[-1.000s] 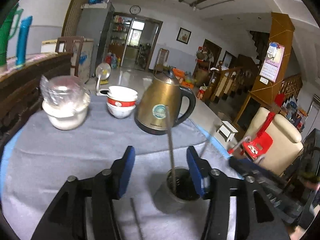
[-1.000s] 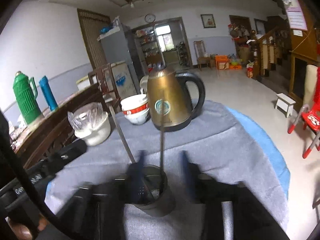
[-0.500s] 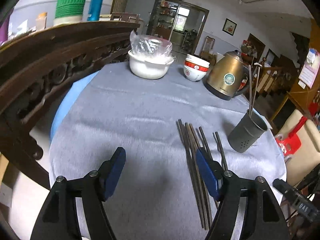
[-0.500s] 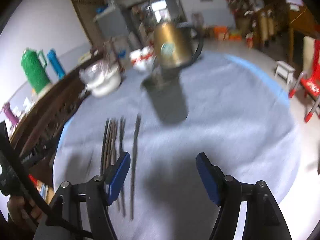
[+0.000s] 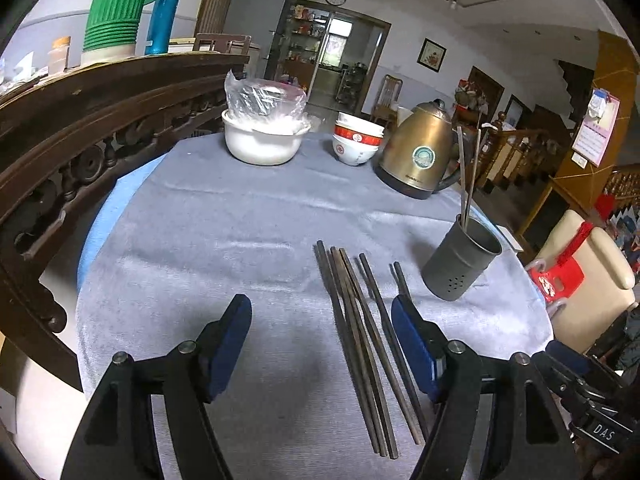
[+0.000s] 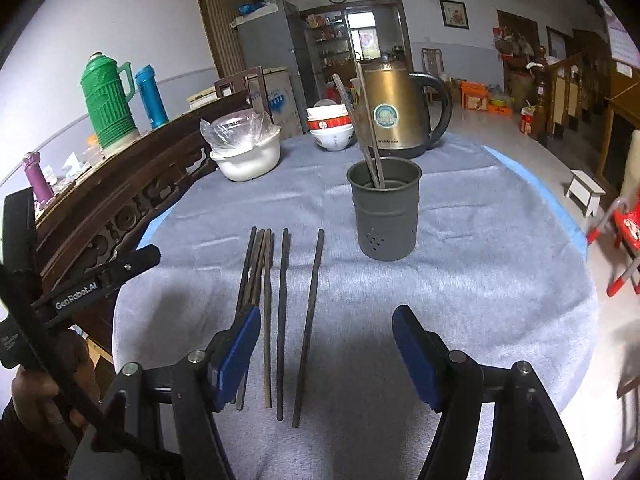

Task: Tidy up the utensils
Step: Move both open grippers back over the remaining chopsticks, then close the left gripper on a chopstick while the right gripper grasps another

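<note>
Several dark chopsticks (image 5: 360, 332) lie side by side on the grey tablecloth; they also show in the right wrist view (image 6: 280, 304). A grey perforated metal cup (image 5: 460, 264) stands to their right with two chopsticks (image 5: 466, 176) upright in it; it also shows in the right wrist view (image 6: 385, 210). My left gripper (image 5: 322, 344) is open and empty, near the chopsticks' near ends. My right gripper (image 6: 326, 354) is open and empty, over their near ends.
A gold electric kettle (image 5: 420, 156), stacked red-and-white bowls (image 5: 357, 143) and a plastic-covered white pot (image 5: 262, 138) stand at the table's far side. A carved dark wooden rail (image 5: 80, 120) runs along the left, with a green thermos (image 6: 106, 100). A red chair (image 5: 560, 280) stands at right.
Both grippers have pulled back from the cup to the near side of the table. The cup holds two upright chopsticks and both grippers are open.
</note>
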Action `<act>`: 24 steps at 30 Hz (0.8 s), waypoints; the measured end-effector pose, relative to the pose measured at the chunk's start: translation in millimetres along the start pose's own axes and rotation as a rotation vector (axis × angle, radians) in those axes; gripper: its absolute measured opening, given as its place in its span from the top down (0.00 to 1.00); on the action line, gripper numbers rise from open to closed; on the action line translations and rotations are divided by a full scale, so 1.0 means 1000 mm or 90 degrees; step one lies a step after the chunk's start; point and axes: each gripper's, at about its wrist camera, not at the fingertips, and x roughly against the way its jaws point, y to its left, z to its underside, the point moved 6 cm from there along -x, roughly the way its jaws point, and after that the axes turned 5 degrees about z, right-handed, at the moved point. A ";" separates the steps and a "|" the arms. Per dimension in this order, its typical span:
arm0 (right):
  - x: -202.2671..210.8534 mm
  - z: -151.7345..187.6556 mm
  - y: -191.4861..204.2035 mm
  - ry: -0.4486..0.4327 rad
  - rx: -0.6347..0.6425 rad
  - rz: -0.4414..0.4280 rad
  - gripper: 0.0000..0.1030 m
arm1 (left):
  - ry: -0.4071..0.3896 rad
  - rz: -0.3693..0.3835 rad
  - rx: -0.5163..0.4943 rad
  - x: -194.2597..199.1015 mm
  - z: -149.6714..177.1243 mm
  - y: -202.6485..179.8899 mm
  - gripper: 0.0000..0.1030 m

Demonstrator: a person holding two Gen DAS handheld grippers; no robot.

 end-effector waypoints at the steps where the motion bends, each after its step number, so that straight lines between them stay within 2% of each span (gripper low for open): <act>1: 0.000 -0.001 0.000 -0.001 0.001 0.001 0.30 | 0.002 0.003 0.002 -0.001 0.000 0.000 0.29; 10: -0.007 0.000 0.001 0.015 -0.002 -0.006 0.30 | 0.011 -0.003 0.018 -0.003 0.001 0.009 0.29; 15: -0.014 0.000 0.002 0.035 -0.003 -0.028 0.30 | 0.022 -0.009 0.031 0.000 0.000 0.013 0.29; 18: -0.027 0.004 -0.002 0.086 -0.011 -0.051 0.30 | 0.059 -0.029 0.045 -0.003 0.008 0.021 0.29; 22: -0.058 0.007 -0.011 0.190 -0.024 -0.072 0.30 | 0.129 -0.057 0.073 -0.014 0.020 0.033 0.29; 24: -0.077 0.006 -0.011 0.246 -0.015 -0.085 0.30 | 0.149 -0.068 0.074 -0.020 0.022 0.035 0.29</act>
